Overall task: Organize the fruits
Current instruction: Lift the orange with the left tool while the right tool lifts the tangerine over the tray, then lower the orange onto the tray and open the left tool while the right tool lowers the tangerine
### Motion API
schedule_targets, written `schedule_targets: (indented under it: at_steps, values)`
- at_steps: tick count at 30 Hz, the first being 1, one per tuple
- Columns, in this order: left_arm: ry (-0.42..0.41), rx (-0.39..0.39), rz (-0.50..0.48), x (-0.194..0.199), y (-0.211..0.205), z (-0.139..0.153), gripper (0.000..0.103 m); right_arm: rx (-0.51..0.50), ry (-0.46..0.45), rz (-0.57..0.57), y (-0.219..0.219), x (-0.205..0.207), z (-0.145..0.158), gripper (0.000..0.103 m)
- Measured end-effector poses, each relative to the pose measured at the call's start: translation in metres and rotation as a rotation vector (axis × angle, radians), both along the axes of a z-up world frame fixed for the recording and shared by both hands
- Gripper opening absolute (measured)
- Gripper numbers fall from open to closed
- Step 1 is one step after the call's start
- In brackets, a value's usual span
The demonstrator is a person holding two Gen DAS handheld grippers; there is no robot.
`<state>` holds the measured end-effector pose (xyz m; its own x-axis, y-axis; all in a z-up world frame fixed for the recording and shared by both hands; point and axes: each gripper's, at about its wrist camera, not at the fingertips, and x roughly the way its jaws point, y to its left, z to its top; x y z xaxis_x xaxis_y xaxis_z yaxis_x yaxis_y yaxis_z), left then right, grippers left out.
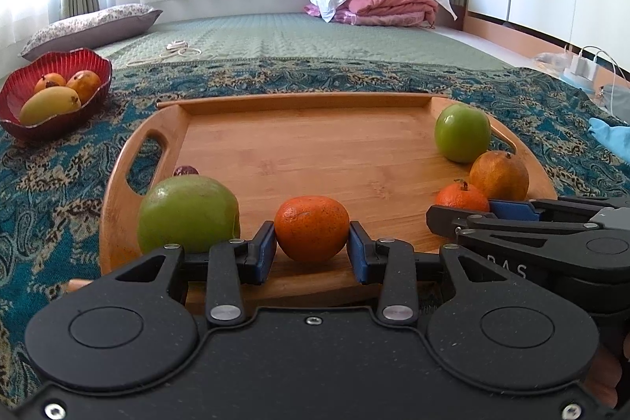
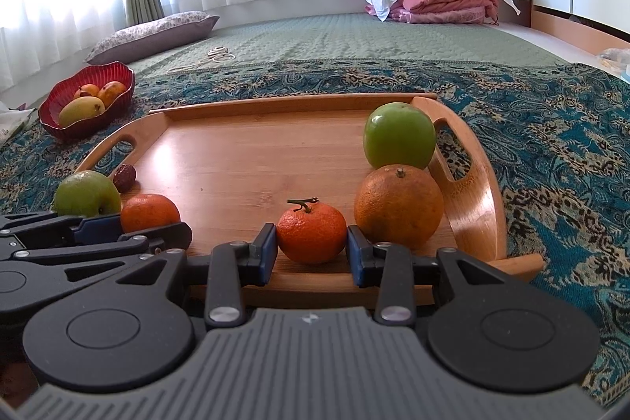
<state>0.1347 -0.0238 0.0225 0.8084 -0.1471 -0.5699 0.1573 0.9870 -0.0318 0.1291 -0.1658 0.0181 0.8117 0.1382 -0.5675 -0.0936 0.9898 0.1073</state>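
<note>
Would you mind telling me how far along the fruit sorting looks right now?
Done: three yellow-orange fruits lie in the red bowl. In hand: the left gripper is clamped on one mandarin and the right gripper on the stemmed mandarin, both on the wooden tray. Left: two green apples, a larger orange and a small dark fruit.

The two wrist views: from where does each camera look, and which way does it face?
Left wrist view: sits on the left tongs, facing across the wooden tray toward the curtains; its pads grip a stemless tangerine; the right tongs show at right.
Right wrist view: sits on the right tongs, facing the same way; its pads grip a stemmed tangerine; the left tongs show at left.
Shared: tray, both tangerines, both green apples, the red bowl.
</note>
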Motion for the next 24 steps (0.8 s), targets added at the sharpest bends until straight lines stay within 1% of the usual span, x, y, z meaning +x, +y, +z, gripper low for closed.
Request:
schedule_targets:
  at_steps: [12,24]
  values:
    - [0.003,-0.002,0.004,0.0011,-0.0003,-0.0012,0.037,0.000,0.000,0.000,-0.0003,-0.0001,0.0001,0.042]
    - [0.001,-0.004,0.001,-0.0035,0.0017,0.0014,0.038,0.021,-0.002,-0.002,-0.0024,-0.0048,0.0034,0.047]
